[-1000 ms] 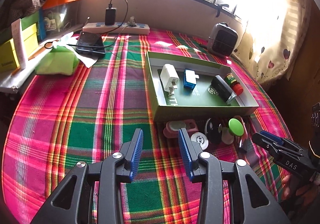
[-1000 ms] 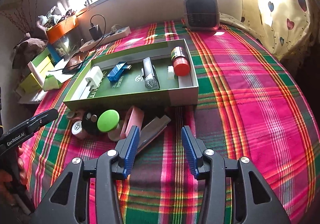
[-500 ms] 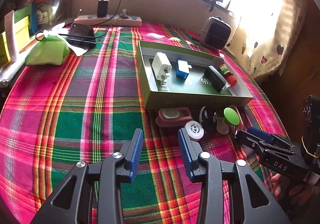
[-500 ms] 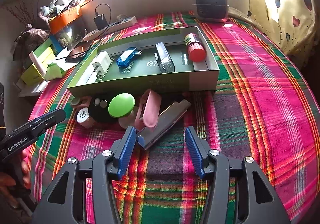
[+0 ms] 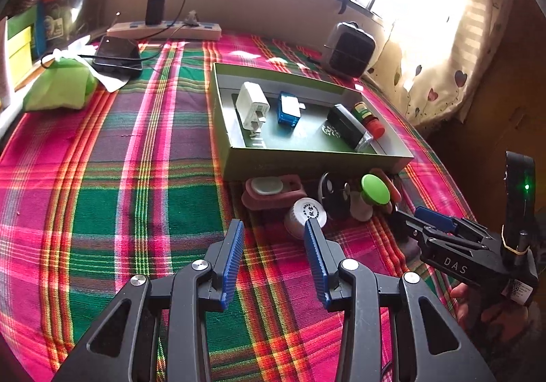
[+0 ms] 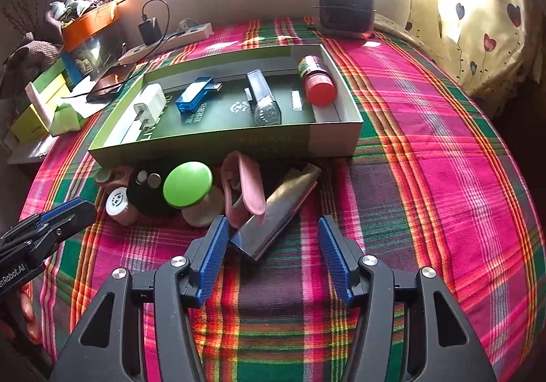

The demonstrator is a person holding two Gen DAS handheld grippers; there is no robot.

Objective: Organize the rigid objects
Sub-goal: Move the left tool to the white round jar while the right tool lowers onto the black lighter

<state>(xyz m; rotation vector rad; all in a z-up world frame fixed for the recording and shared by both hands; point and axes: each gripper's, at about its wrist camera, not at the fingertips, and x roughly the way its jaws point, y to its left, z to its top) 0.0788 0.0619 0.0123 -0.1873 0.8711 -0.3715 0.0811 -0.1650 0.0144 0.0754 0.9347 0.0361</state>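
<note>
Metal bar (image 6: 278,211): looks stiff, slick, likely heavy; grip across narrow sides. Right gripper (image 6: 271,238) jaws just opening, empty, astride its end. Left gripper (image 5: 273,238) half-open, empty.

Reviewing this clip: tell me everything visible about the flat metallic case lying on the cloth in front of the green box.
The flat metallic case is a slim, oblong block with a dull silver, reflective top and a darker edge. It lies flat on the plaid cloth, angled diagonally, its far end toward the green box, apart from it. A pink case leans over its left side. Its near corner sits between the right gripper jaws, which have just been opening and do not press it.
</note>
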